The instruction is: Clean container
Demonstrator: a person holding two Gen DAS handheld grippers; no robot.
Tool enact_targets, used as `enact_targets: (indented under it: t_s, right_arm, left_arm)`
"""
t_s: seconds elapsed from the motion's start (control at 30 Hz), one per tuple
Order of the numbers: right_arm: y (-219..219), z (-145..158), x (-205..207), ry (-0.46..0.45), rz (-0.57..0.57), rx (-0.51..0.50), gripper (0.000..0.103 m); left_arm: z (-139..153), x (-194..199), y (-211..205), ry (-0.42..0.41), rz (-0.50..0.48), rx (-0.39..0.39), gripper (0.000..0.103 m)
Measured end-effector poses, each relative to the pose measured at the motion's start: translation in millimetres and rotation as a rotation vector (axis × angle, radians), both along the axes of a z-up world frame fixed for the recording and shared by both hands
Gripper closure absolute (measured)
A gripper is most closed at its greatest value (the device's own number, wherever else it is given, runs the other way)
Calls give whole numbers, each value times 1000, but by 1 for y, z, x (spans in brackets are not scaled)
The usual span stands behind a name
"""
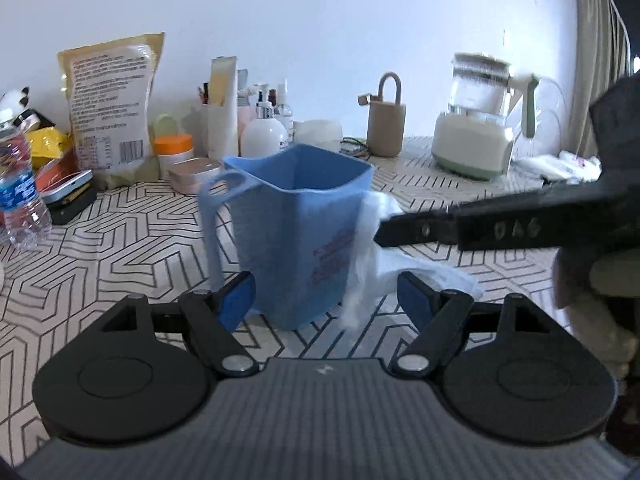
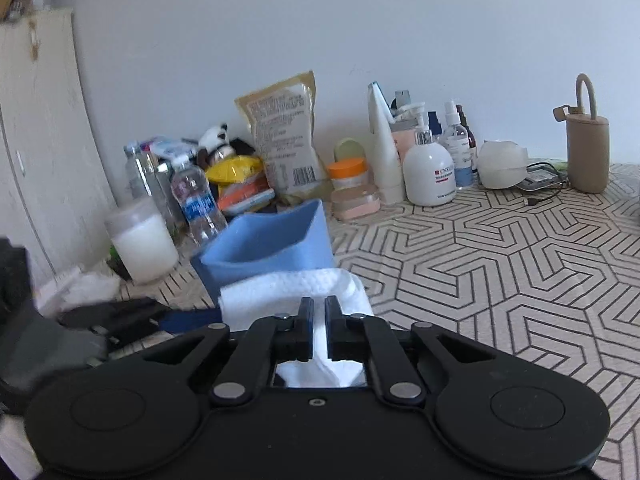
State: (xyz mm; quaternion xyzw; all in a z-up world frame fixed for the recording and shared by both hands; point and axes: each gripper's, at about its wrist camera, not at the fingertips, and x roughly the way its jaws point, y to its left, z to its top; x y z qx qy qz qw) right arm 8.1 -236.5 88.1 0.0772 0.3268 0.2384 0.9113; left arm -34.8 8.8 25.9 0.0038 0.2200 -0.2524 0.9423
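Left wrist: my left gripper gapes wide around the jug, open table leftward. My right gripper pinches the cloth against the jug's side.

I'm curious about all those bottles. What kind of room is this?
Probably a room at home, with a crowded table. Lotion bottles, a snack bag and a kettle stand along the wall, on a patterned tablecloth.

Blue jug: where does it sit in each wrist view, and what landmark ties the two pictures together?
Left wrist: blue jug at centre, between the open left gripper fingers.
Right wrist: left of centre, behind the white cloth held by the right gripper.
Shared landmark: tan bottle.
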Motion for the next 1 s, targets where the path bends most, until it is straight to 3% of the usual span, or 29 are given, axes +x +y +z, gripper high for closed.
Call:
enact_targets:
  t_s: [0.03, 0.1, 0.3, 0.43, 0.57, 0.6, 0.67, 0.73, 0.77, 0.9, 1.0]
  right_arm:
    - [-1, 0, 0, 1, -4, -3, 69]
    - [-3, -1, 1, 2, -13, -10, 49]
    - [-10, -6, 5, 32, -55, -44, 41]
    - [-6, -10, 10, 41, -22, -97, 20]
    - [-1, -16, 21, 58, 23, -93, 15]
    - [0, -17, 23, 62, 35, -89, 18]
    - [3, -20, 28, 70, 59, -82, 40]
    - [3, -21, 32, 74, 71, -71, 89]
    - [2, -21, 32, 74, 69, -63, 96]
    - [-2, -20, 35, 73, 60, -30, 96]
    - [-5, -19, 37, 72, 53, -5, 96]
  left_arm:
    - [3, -2, 3, -6, -10, -3, 22]
    - [10, -7, 10, -20, -31, -6, 18]
    - [19, -6, 17, -71, 2, 47, 7]
    - [8, 8, 10, -61, 14, 94, 0]
    - [-2, 22, 4, -50, 26, 140, 0]
    - [-5, 26, 2, -48, 29, 152, 0]
    - [-6, 30, -2, -57, 27, 163, 0]
    - [-4, 31, -5, -86, 14, 158, 0]
    - [-3, 33, -9, -92, 15, 166, 0]
    - [-4, 40, -18, -81, 35, 176, 0]
    - [-6, 37, -19, -92, 43, 149, 25]
